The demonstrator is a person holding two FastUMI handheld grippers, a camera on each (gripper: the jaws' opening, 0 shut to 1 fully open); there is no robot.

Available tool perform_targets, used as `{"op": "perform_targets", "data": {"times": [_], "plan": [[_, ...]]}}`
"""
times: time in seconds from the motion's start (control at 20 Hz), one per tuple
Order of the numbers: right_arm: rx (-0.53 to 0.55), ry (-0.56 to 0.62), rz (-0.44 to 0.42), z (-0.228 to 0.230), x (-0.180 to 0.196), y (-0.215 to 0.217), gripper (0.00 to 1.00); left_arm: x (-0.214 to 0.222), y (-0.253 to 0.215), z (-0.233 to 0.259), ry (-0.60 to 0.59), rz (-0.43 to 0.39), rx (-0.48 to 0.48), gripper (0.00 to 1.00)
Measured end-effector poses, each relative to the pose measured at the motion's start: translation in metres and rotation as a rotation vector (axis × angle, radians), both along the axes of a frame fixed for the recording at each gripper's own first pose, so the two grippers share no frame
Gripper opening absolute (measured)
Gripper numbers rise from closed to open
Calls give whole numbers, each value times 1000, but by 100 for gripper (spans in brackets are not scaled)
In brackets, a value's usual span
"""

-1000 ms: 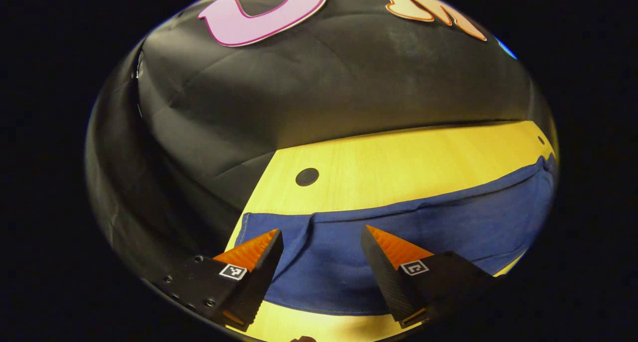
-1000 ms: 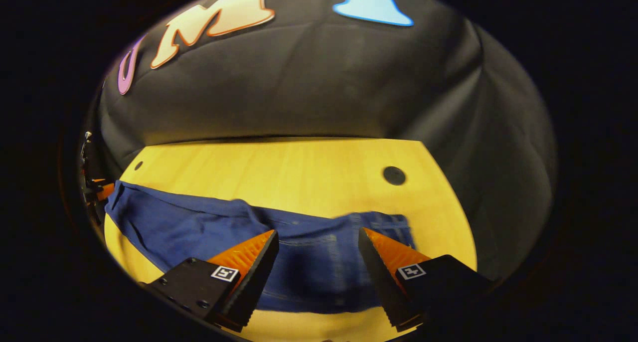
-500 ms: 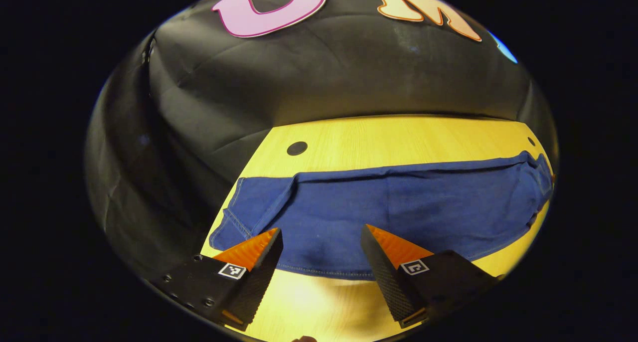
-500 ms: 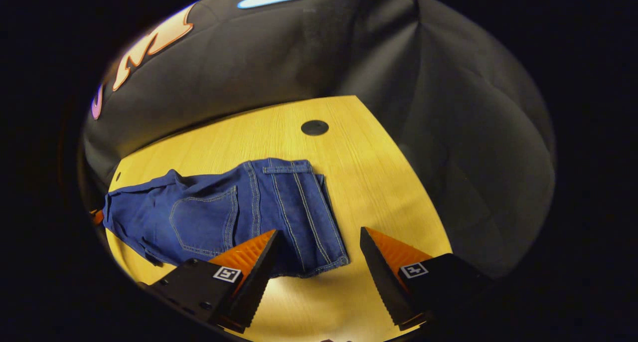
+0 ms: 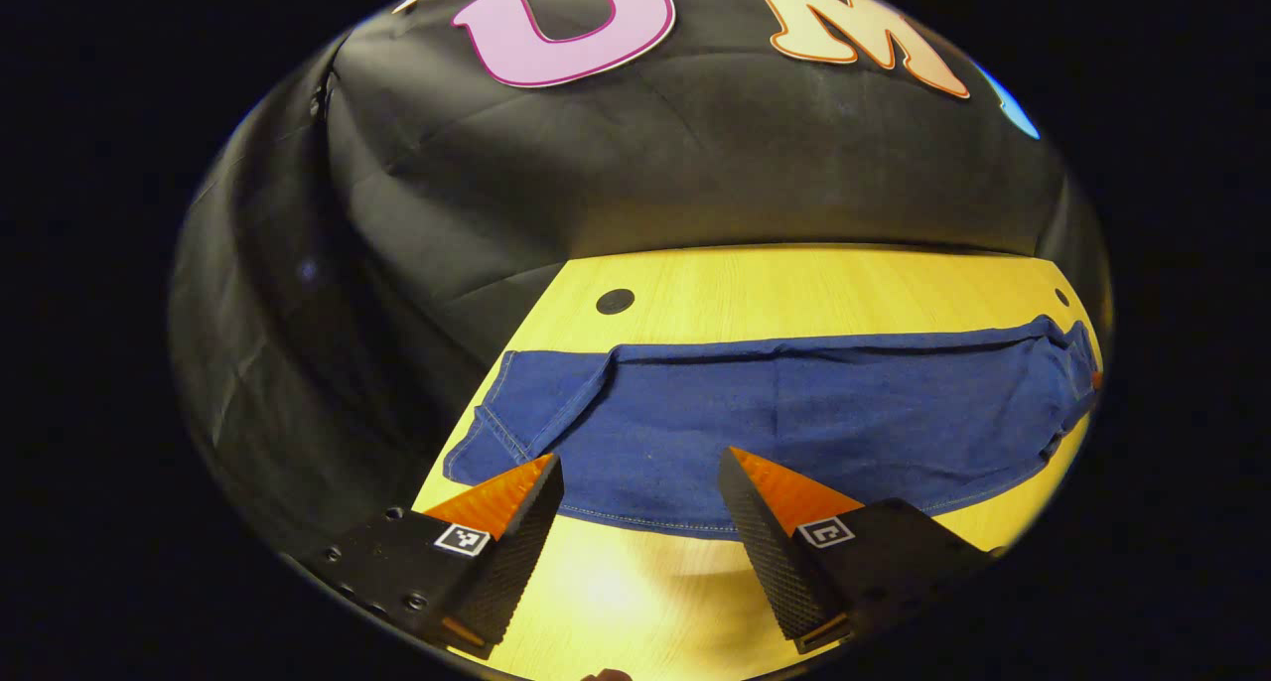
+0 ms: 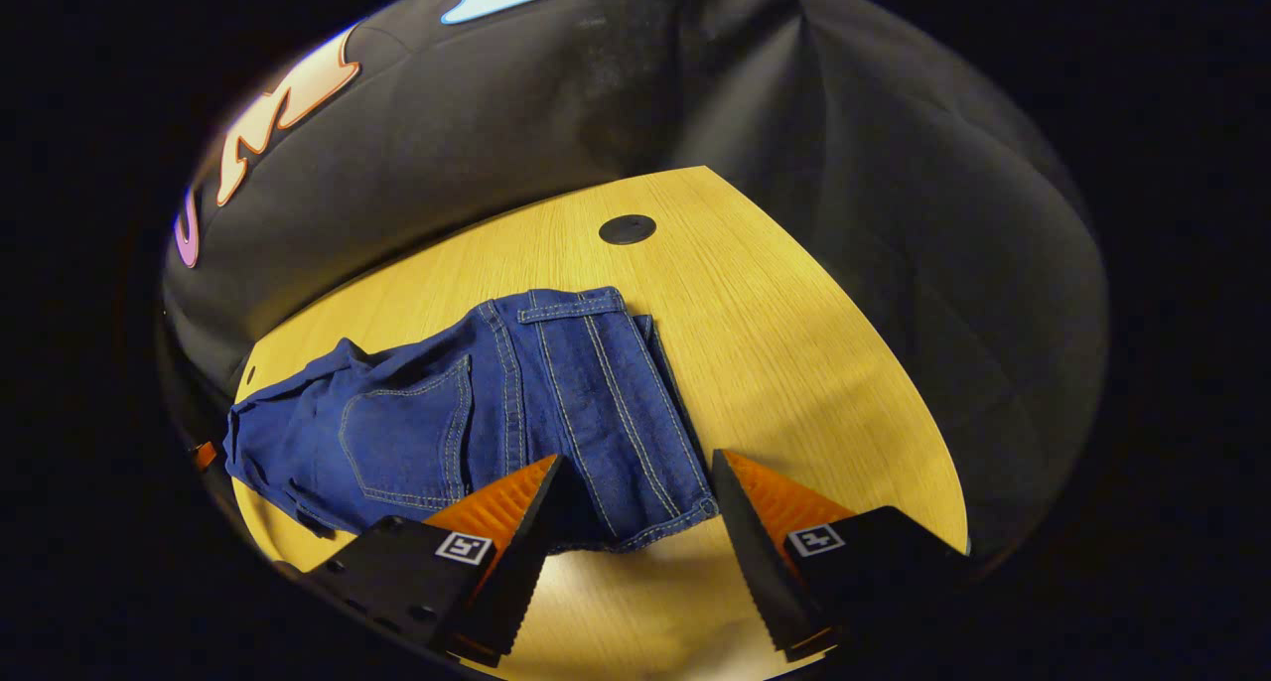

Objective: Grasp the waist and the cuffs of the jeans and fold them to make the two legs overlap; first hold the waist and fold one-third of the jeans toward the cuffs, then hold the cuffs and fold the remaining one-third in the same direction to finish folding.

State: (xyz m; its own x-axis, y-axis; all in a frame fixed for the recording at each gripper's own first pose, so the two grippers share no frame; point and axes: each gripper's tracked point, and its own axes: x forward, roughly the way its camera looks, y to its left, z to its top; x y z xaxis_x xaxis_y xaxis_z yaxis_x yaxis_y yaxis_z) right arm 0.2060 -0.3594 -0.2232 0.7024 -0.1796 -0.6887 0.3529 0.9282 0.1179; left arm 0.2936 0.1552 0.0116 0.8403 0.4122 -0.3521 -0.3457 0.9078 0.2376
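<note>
Pulled back slightly from jeans lying flat on table; left gripper spread, empty; right gripper spread near waist

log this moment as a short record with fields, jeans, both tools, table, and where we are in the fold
jeans: blue jeans lying flat lengthwise on the table, legs overlapped
waist: waist near the right tool
cuffs: cuffs near the left tool
left tool: left tool open, above the near edge, holding nothing
right tool: right tool open, at the waistband's corner
table: wooden table
stage: thirds fold not yet begun
</note>
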Motion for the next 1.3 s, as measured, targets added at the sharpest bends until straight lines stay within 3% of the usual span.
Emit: {"op": "perform_targets", "data": {"times": [0.05,0.3,0.35,0.5,0.65,0.75,1.05,1.3], "plan": [[16,-14,-6,-2,2,3,87,-1,0,0,1,6,-4,96],[123,-70,-26,-6,7,11,38,4,1,0,7,18,-17,96],[119,-98,-39,-6,9,10,33,3,1,1,7,17,-21,96],[62,-141,-28,-1,10,12,27,3,1,0,11,13,-20,96],[166,-130,-72,4,6,13,18,2,1,0,9,7,-30,96],[155,-134,-98,8,6,16,6,3,0,0,1,-2,-49,96],[48,-150,-119,41,5,23,3,3,2,-1,-10,-50,-66,96],[30,-272,-119,105,1,46,1,2,12,2,-26,-141,-73,96]]}}
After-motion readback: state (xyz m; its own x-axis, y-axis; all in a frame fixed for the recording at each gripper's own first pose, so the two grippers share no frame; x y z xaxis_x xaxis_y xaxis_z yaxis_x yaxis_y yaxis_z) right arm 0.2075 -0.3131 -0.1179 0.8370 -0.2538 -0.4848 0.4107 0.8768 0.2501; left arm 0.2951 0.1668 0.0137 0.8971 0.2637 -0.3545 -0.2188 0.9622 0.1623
